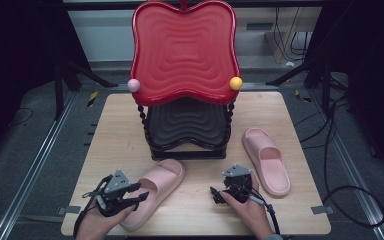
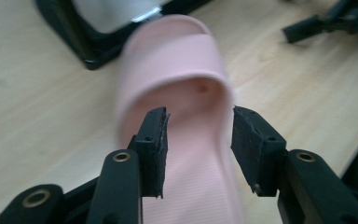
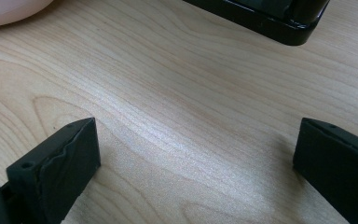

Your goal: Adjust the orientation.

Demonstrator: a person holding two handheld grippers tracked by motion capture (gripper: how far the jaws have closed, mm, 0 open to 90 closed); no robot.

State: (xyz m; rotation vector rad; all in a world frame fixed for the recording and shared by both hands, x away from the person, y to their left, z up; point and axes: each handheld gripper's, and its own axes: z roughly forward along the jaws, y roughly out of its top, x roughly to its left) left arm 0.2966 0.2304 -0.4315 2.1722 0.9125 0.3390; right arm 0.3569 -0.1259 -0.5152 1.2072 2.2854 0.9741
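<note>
Pink slipper (image 2: 177, 84) lying on table (image 1: 200, 200) before rack (image 1: 187, 135), heel between spread pads of left hand-held gripper (image 2: 198, 144), unpinched, probably lined up for grasping; right hand-held gripper (image 3: 196, 154) spread wide over bare wood.

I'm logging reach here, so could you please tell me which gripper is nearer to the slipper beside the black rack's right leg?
Right. The right gripper sits just left of that slipper; the left gripper is far across, over the other slipper.

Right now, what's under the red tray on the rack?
Under the red tray sits a black ribbed tray, the rack's lower tier, with nothing visible on its front part. The red tray hides its back part.
</note>
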